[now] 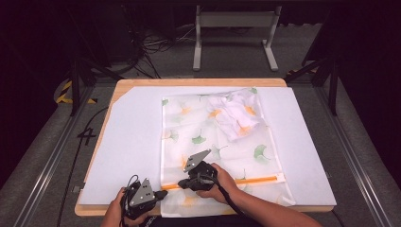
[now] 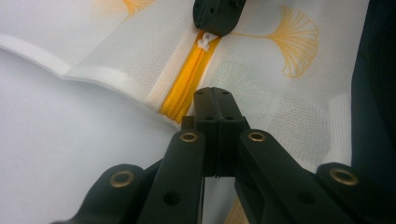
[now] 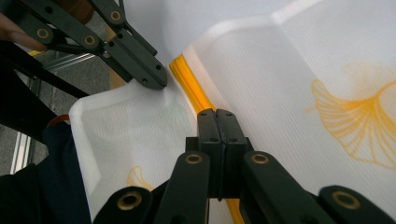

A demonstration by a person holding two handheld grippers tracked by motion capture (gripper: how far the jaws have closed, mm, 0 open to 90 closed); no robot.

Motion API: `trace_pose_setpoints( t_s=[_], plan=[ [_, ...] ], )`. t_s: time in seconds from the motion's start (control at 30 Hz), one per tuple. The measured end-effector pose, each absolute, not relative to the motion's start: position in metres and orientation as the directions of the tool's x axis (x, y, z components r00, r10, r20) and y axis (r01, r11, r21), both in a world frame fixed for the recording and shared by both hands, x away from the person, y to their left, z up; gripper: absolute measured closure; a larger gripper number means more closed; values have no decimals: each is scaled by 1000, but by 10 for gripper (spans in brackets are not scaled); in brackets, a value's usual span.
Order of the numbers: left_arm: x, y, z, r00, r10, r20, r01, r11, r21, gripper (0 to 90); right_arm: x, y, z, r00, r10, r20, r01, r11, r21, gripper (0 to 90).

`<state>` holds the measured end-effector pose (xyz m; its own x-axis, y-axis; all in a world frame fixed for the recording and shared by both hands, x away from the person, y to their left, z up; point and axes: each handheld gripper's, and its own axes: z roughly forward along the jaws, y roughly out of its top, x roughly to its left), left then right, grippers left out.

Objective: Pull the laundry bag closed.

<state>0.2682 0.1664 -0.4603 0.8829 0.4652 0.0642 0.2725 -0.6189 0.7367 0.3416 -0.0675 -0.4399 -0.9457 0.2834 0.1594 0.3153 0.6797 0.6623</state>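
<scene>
High view: mesh laundry bag (image 1: pixel 215 142) with a ginkgo print lies flat on a white board (image 1: pixel 123 142), a white garment (image 1: pixel 234 116) inside at its far end. Orange zipper (image 1: pixel 250 180) runs across the near end, under both grippers.

Left gripper (image 1: pixel 161 193): jaws pressed together at the bag's corner, tips on the zipper's end. Left gripper view shows the orange tape starting just ahead of the tips; whether fabric is pinched I cannot tell.

Right gripper (image 1: pixel 181 183): jaws also pressed together, over the zipper line. Left gripper view shows the white zipper pull (image 2: pixel 204 43) right at its tips, likely nipped.

Progress, judged: garment is already bagged; the slider sits near the left gripper's end, so nearly the whole zipper remains to travel. Open or closed, the teeth do not show clearly.
</scene>
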Motion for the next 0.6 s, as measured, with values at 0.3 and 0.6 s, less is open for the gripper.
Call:
trace_pose_setpoints(
  t_s=[0.3, 0.6],
  plan=[
    [268, 167, -460, 882, 466, 62, 274, -617, 738, 900, 341, -80, -439, -937, 309, 160, 335, 674, 658, 900],
    [269, 167, -461, 885, 462, 59, 272, -616, 740, 900, 339, -95, -439, -929, 335, 158, 352, 666, 658, 900]
  ],
)
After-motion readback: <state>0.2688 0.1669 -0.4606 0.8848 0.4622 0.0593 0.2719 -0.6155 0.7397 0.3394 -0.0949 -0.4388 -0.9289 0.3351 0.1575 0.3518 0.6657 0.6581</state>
